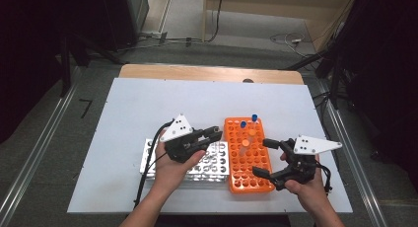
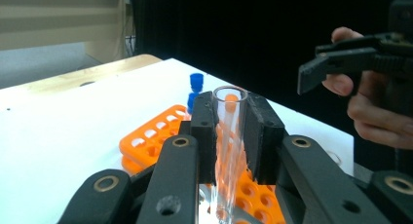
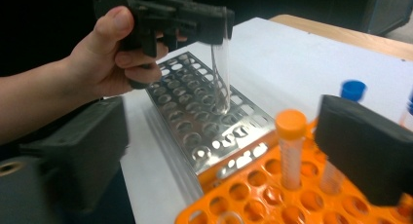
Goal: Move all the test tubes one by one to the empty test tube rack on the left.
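My left gripper (image 1: 217,133) is shut on a clear uncapped tube (image 2: 229,136), held upright between its pads (image 2: 261,131). In the right gripper view that tube (image 3: 221,73) hangs over the steel rack (image 3: 204,117), its bottom just above the holes. My right gripper (image 1: 266,158) stands open over the near right part of the orange rack (image 1: 246,175), nothing between its jaws. An orange-capped tube (image 3: 290,146) stands in the orange rack (image 3: 253,199), and two blue-capped tubes (image 1: 254,118) stand at its far end.
The steel rack (image 1: 212,169) lies directly left of the orange rack on the white table (image 1: 148,103). The table's wooden far edge (image 1: 207,73) borders dark floor and cables. Most holes in both racks hold nothing.
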A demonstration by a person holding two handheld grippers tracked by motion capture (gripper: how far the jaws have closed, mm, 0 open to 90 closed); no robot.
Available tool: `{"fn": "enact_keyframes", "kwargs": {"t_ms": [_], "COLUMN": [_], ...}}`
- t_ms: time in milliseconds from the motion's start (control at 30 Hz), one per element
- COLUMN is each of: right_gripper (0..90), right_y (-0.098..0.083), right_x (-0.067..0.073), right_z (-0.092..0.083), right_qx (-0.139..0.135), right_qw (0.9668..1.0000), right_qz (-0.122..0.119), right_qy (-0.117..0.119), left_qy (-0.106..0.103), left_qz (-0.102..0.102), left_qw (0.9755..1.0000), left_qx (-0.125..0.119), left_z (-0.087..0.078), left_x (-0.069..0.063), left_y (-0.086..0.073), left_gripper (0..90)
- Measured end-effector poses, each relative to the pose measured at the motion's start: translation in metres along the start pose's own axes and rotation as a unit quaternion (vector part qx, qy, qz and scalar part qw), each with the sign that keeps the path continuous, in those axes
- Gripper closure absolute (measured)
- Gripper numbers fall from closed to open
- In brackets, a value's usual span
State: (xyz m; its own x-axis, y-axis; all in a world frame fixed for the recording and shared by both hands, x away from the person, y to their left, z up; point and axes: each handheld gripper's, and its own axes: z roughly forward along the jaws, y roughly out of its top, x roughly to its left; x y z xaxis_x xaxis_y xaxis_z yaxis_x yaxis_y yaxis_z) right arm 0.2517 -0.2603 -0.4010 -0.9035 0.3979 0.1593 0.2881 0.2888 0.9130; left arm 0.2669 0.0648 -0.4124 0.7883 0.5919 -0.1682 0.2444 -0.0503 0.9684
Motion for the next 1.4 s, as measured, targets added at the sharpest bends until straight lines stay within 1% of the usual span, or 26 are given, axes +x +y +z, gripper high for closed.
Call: {"fn": "enact_keyframes", "kwargs": {"t_ms": [100,167,200,267,333,400,467,533,600,700,733,867,1033,1233,1400], "right_gripper": [0.0,0.0,0.0,0.0,0.0,0.0,0.0,0.0,0.0,0.0,0.0,0.0,0.0,0.0,0.0], "right_y": [-0.009,-0.012,-0.018,-0.021,-0.029,-0.031,-0.035,-0.037,-0.04,-0.043,-0.043,-0.045,-0.047,-0.048,-0.048], "right_x": [-0.007,-0.009,-0.012,-0.014,-0.019,-0.02,-0.024,-0.027,-0.031,-0.032,-0.033,-0.034,-0.036,-0.035,-0.034], "right_z": [-0.01,-0.013,-0.017,-0.018,-0.024,-0.026,-0.03,-0.032,-0.032,-0.03,-0.03,-0.028,-0.028,-0.026,-0.024], "right_qx": [-0.004,-0.004,-0.001,0.003,0.008,0.008,0.006,-0.003,-0.006,0.0,0.002,0.004,0.006,0.01,0.015], "right_qw": [1.0,0.9999,0.9999,0.9998,0.9996,0.9994,0.9993,0.9991,0.999,0.999,0.999,0.9988,0.9988,0.9991,0.9992], "right_qz": [0.007,0.009,0.011,0.012,0.019,0.021,0.023,0.03,0.032,0.029,0.03,0.032,0.032,0.026,0.021], "right_qy": [-0.006,-0.007,-0.011,-0.014,-0.022,-0.025,-0.028,-0.03,-0.031,-0.033,-0.034,-0.036,-0.037,-0.033,-0.032], "left_qy": [0.005,0.008,0.011,0.017,0.023,0.025,0.028,0.028,0.027,0.029,0.027,0.028,0.032,0.035,0.04], "left_qz": [0.002,0.0,0.0,-0.002,-0.001,0.002,0.005,0.002,0.0,0.003,0.003,0.003,0.004,0.009,0.015], "left_qw": [1.0,1.0,0.9999,0.9998,0.9997,0.9996,0.9995,0.9994,0.9993,0.999,0.999,0.9982,0.9973,0.995,0.9933], "left_qx": [-0.001,0.0,0.0,0.001,0.006,0.011,0.016,0.022,0.026,0.034,0.037,0.053,0.066,0.093,0.107], "left_z": [0.008,0.013,0.015,0.019,0.021,0.024,0.026,0.028,0.029,0.03,0.031,0.034,0.035,0.037,0.04], "left_x": [0.002,0.003,0.004,0.006,0.007,0.008,0.009,0.01,0.012,0.011,0.011,0.01,0.009,0.008,0.006], "left_y": [0.0,-0.002,-0.003,-0.004,-0.006,-0.007,-0.009,-0.01,-0.012,-0.013,-0.014,-0.017,-0.018,-0.018,-0.017], "left_gripper": [77.0,77.0,77.0,77.0,77.0,77.0,77.0,77.0,77.0,77.0,77.0,76.9,76.8,76.7,76.5]}}
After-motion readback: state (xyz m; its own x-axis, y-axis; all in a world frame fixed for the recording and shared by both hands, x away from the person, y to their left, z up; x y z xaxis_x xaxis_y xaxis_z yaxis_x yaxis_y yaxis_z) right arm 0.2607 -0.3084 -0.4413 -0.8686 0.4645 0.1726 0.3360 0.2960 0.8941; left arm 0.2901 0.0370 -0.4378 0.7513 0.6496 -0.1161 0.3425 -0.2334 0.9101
